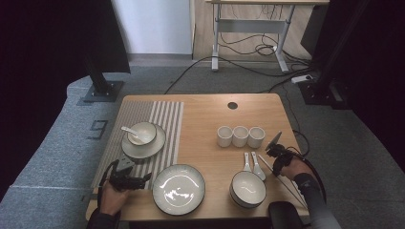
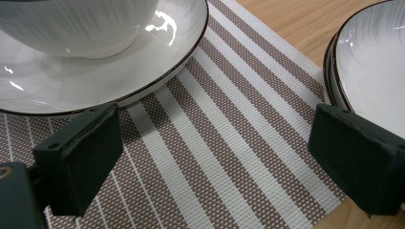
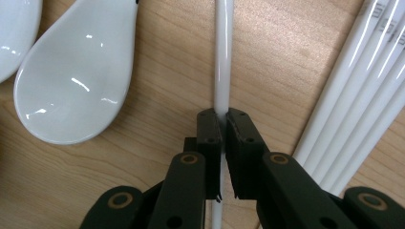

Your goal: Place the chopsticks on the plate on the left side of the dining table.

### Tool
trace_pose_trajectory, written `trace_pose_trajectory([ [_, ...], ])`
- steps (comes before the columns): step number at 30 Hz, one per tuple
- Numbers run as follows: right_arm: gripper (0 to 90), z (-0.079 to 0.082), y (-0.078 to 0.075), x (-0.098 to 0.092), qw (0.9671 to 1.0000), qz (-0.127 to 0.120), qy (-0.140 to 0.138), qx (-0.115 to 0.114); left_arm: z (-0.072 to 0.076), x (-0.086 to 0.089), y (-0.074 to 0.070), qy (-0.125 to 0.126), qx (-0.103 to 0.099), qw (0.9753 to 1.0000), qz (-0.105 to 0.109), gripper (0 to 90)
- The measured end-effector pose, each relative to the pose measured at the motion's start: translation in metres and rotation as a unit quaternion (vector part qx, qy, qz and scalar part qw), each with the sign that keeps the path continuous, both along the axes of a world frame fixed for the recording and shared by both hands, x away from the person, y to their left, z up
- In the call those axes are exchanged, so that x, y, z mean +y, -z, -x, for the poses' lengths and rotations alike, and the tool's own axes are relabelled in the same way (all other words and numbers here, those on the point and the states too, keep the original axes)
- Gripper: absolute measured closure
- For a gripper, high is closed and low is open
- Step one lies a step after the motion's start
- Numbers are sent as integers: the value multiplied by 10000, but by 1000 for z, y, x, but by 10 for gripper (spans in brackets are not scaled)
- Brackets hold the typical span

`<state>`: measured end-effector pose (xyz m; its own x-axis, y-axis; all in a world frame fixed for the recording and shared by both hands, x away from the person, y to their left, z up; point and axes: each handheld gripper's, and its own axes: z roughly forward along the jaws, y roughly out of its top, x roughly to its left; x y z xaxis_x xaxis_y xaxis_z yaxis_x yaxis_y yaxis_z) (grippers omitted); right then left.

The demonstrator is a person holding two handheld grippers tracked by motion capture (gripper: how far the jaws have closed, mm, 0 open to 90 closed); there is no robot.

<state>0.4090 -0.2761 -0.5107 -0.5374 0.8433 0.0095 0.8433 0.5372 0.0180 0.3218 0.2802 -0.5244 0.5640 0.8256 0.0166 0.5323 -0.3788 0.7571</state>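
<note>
Between the closed jaws of the right gripper sits a single white chopstick, lying on the table — spoons to one side, the other chopsticks to the other. Thin, stiff, glossy, light: likely to slip or swivel, so a hold nearer mid-length looks safer. Well apart, the left gripper hangs open and empty over the striped placemat, between saucer and plate.

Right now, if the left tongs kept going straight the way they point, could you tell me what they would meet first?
Probably the striped placemat between the open left tongs, then the saucer under the bowl; depth is uncertain.
</note>
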Motion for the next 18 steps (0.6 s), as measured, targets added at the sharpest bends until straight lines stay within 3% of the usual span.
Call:
trace_pose_trajectory([
  [18, 849, 7, -5, -6, 9989, -235, 281, -288, 0, 0, 0, -6, 5, 10000, -19, 46],
])
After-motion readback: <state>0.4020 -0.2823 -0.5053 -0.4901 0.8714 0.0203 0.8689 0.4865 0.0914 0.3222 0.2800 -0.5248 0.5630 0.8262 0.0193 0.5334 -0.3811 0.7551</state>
